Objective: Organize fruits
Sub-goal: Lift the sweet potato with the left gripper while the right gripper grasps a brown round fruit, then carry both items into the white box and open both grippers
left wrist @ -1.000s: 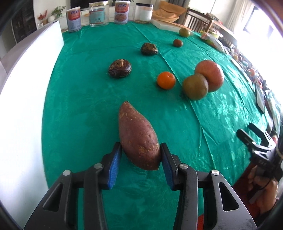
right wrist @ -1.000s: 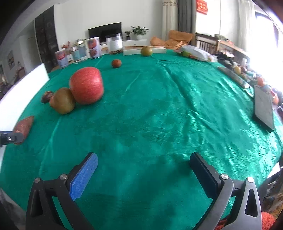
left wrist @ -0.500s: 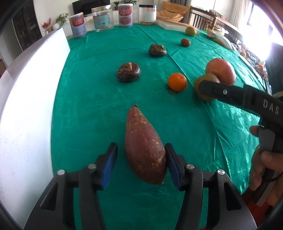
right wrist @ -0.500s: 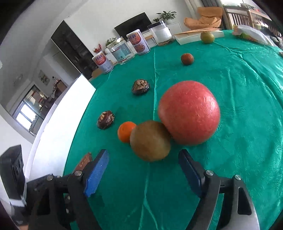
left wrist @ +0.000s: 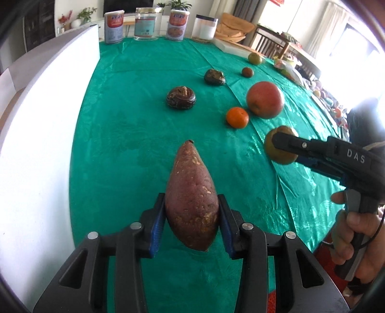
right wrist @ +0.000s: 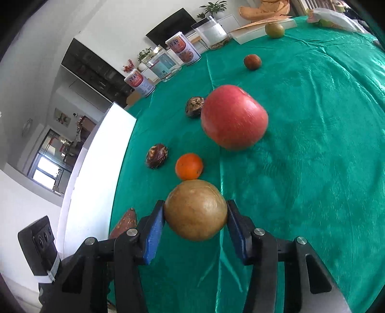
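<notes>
Left gripper (left wrist: 192, 218): its fingers have just been closing and are clenched on the wide end of the sweet potato (left wrist: 192, 199), whose tip points to 12 o'clock.
Right gripper (right wrist: 195, 227): its fingers have just been closing and now grasp the brown fruit (right wrist: 196, 209) on both flanks.
Where the fruits lie: on the green worktop (left wrist: 134, 125); in the left view the orange (left wrist: 237, 117) sits at 1 o'clock of the sweet potato, the apple (left wrist: 264, 99) just beyond it, and 2 dark shrivelled pieces (left wrist: 181, 97) towards 12 o'clock. A small red fruit (right wrist: 252, 61) and a green fruit (right wrist: 274, 29) lie far off near the jars (left wrist: 145, 23).
Step in hand: most likely securing both items before carrying them to their groups; where the groups go is not shown.
Doing it well, left: the grip is on the blunt end only, so the long tip will tend to droop; lift slowly and keep the fingers level.
Doing it well, right: the pads meet the round fruit at its widest part, which is good; raise it straight up, since the orange lies near at its 12 o'clock.
Risk: the apple looks blurred and may be rolling; give it room.
</notes>
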`<state>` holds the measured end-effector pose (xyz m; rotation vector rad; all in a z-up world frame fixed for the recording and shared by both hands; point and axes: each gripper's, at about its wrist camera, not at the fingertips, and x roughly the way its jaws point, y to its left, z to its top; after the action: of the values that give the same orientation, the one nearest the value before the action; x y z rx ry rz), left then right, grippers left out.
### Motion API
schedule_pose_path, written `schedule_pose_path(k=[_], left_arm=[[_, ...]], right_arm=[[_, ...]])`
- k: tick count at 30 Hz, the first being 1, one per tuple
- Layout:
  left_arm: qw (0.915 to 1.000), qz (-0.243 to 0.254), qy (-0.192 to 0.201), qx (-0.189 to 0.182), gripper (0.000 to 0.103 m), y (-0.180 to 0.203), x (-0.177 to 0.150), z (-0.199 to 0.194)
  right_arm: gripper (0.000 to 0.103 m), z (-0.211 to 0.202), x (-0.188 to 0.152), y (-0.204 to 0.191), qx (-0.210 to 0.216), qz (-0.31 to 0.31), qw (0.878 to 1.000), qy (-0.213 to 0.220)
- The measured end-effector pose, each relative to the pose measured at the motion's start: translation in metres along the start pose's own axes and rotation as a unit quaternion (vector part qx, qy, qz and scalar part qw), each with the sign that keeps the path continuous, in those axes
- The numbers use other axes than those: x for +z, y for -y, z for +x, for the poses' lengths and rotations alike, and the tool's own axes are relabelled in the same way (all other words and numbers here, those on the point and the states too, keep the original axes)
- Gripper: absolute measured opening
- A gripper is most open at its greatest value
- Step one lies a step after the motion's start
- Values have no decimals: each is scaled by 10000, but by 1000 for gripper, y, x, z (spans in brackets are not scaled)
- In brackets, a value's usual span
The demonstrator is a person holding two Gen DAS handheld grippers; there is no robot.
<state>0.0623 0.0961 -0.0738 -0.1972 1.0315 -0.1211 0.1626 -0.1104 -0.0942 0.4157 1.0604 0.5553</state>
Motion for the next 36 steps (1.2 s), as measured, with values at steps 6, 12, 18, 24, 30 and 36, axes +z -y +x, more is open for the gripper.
schedule_pose_path(k=[6,12,18,24,30,36], left_arm=[[9971,-267,401,-587,42,4,2,-56],[9893,-574,1261,-447,42,-38,7,-151],[9797,-1196,1375,832,42,-123,-5,-176],[9659,-1877,893,1541,42,-191,-38,-160],[9568,-2164,760,1785,42,-220,-54,-153],[9571,-2052,833,1869,55,-211,-52,-151]], right_arm=[[50,-18,-4,-46,534,-218,9983,-79],[50,-32,0,-153,1294,-1059,9857,-188],[50,13,-38,-261,1771,-1988,9596,-908],[50,77,-86,-317,1385,-2847,9347,-1618],[51,116,-105,-339,789,-3417,9214,-1675],[68,101,-92,-333,819,-3320,9316,-1228]])
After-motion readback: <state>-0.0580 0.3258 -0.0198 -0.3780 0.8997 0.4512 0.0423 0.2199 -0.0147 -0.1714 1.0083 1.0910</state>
